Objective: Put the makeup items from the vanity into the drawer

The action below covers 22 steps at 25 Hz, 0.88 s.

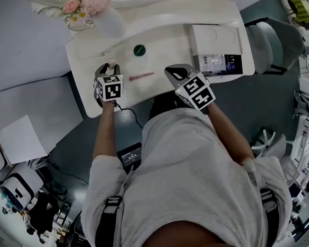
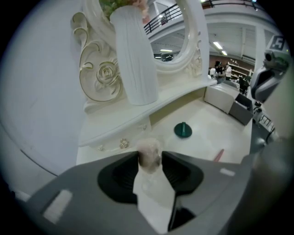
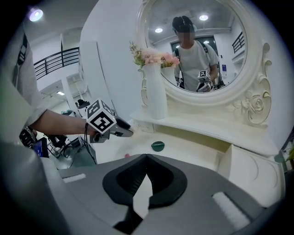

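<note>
On the white vanity [image 1: 157,44] lie a dark green round item [image 1: 138,50] [image 2: 183,130] [image 3: 157,146] and a pink stick [image 1: 141,75] [image 2: 217,154]. My left gripper [image 1: 110,67] [image 2: 149,156] is at the vanity's front left, and its jaw tips close on a small pale makeup item [image 2: 149,151] with a pinkish top. My right gripper [image 1: 172,70] [image 3: 146,160] hovers just right of the pink stick, jaws together and empty. An open drawer [image 1: 198,63] at the vanity's right holds several small items.
A white vase [image 1: 110,23] [image 2: 135,59] [image 3: 156,98] with pink flowers stands at the back left under the oval mirror [image 3: 202,50]. A grey chair [image 1: 273,45] sits right of the vanity. White boards [image 1: 23,135] lie on the floor to the left.
</note>
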Motion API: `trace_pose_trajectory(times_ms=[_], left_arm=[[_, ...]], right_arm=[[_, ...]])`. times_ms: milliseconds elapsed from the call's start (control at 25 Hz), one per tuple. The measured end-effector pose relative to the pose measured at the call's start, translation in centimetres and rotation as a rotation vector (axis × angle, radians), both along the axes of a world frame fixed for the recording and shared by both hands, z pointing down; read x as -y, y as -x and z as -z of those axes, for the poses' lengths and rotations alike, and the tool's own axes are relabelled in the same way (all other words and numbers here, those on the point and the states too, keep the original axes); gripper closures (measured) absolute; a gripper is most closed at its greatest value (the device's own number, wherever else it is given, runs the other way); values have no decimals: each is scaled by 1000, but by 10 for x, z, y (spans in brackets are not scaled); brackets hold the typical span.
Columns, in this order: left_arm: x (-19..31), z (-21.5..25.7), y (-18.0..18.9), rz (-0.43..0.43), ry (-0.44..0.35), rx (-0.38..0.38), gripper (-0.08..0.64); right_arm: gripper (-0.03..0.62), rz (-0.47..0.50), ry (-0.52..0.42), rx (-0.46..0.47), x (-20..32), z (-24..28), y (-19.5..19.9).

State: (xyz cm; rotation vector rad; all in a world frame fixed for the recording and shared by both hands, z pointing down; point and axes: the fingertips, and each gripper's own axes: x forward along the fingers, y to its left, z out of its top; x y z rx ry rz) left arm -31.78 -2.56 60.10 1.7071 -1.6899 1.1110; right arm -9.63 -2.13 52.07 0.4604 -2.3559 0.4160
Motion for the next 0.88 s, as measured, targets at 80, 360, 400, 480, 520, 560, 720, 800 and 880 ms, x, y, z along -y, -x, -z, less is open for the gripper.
trace_pose_trajectory(times_ms=[80,360,400,480,520,560,720,800,880], left_arm=[[5,9,-10,-32,-30,5,402],[29,30,-59,-188,-76,58,402],[34,31,-66,-215,-80,70,402],[43,32,-84,-274,-81,86,402],[47,32,-94,-304,-80,89,403],[52,33,-104,-332,-79,90,403],[64,41,-142,-427,-89,92,403],[71,46,-161,-466,-99,88,403],[78,50,-180,-507,-109,85,403]], right_arm=[[592,0,-5,7,1,1,-2],[592,-27,-20,26,14,7,-24],[592,-34,-21,29,16,8,-29],[592,-56,-21,36,20,9,-42],[592,-70,-19,39,22,9,-50],[592,-83,-17,42,24,9,-57],[592,-134,-12,48,28,11,-82],[592,-158,-9,51,29,12,-93],[592,-180,-7,51,30,11,-105]])
